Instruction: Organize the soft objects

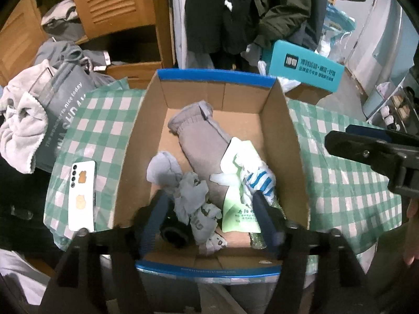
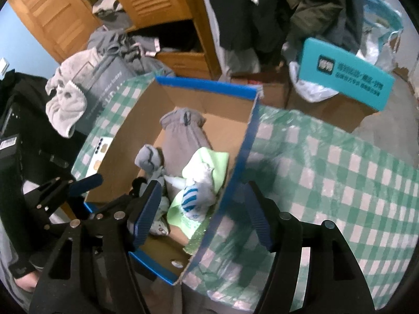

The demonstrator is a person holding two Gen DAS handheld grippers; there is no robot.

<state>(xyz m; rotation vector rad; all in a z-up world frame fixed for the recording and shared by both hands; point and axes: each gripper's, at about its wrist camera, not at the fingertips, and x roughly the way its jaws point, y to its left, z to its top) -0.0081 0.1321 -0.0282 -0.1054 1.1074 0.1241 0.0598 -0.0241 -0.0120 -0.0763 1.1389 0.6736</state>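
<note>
Covering the counter, a green-and-white checked cloth [image 1: 340,183] carries everything; landmark is the open cardboard box [image 1: 146,136] with blue rim, sitting mid-cloth. Behind the box: wooden louvred cabinet [image 1: 110,0] and dark hanging jackets [image 1: 235,13]. Back-right of the box, a teal printed box lid [image 1: 306,69] on a second carton. Left of the box, a grey tote bag [image 1: 65,112] with a pale crumpled towel [image 1: 21,130] draped against it. Inside the box, along the middle, a long grey knit sock [image 1: 199,141], cuff toward the far wall. Right of it inside the box, a light-green plastic packet [image 1: 238,209] with a blue-and-white striped sock [image 1: 259,180] lying on top. Near-left inside the box, crumpled pale blue-grey socks [image 1: 188,196], with a small black round object [image 1: 174,233] by the near wall, unclear what. Just left of the box on the cloth, a white phone [image 1: 81,196], face down. Left gripper [image 1: 212,217] hangs over the box's near end, jaws spread wide around the sock pile, holding nothing. Right gripper [image 2: 201,217] jaws wide too, straddling the box's right wall, one finger inside, one outside over the cloth, empty.
</note>
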